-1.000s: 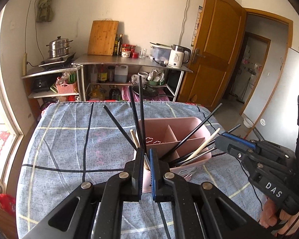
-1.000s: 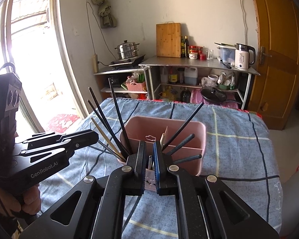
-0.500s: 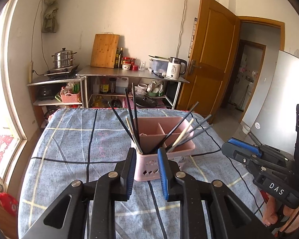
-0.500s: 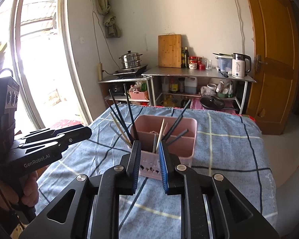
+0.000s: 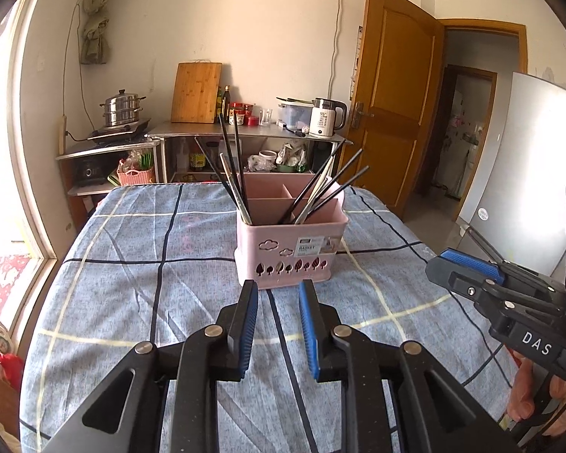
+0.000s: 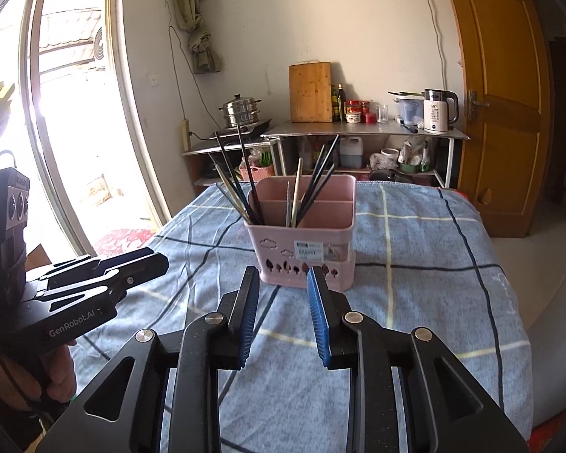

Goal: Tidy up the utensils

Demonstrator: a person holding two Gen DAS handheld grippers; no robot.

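On the blue checked cloth-covered surface (image 5: 132, 264), a pink plastic divided caddy (image 5: 290, 249) holds chopsticks (image 5: 234, 173); left tongs (image 5: 277, 294) and right tongs (image 6: 283, 283), just opening and empty, should keep retreating straight, clear of leaning sticks.

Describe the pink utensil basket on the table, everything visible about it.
The pink utensil basket looks like plastic, roughly rectangular, standing upright on the blue checked tablecloth. Inner walls split it into compartments. Its front has cloud and leaf-shaped cutouts and a white label. Black and pale chopsticks stand leaning in the front compartments, fanning left and right. Neither gripper touches it.
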